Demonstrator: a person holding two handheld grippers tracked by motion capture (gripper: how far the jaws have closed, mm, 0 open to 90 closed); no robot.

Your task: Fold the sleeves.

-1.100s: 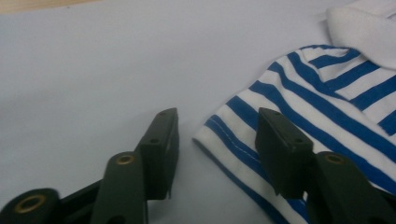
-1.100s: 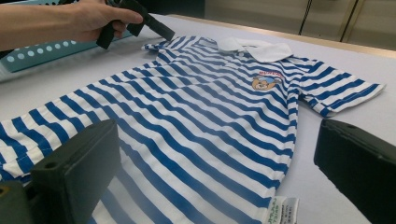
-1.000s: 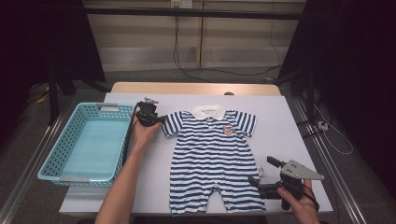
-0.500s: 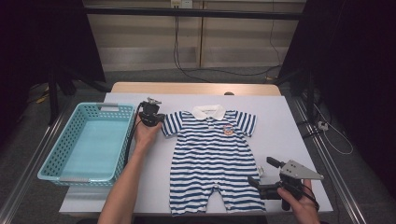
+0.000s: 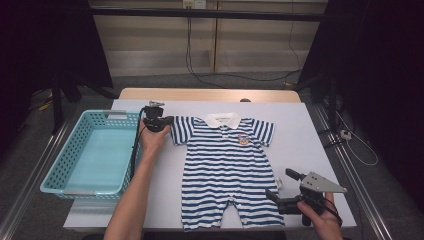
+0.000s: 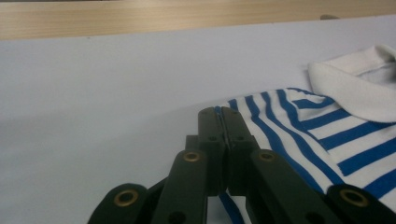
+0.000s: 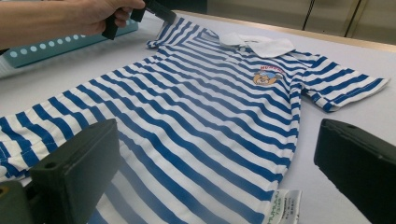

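Since a second ago my left tongs (image 5: 169, 121) have closed on the sleeve edge of the striped baby romper (image 5: 227, 170); the left gripper view shows the jaws pressed together with a sliver of blue-striped fabric between the tips, and the hand has barely shifted. My right tongs (image 5: 281, 186) have stayed put, jaws spread wide and holding nothing, low over the desk (image 5: 310, 130) by the romper's lower right hem, where a white care label (image 7: 282, 205) sticks out. I see the romper lying flat, collar toward the far edge, legs toward the near edge, roughly mid-desk. A turquoise basket (image 5: 90, 155) stands at the left edge, just beside my left forearm and hemming it in on that side. Bare desk lies along the far edge and down the right side; cables hang behind the far edge.
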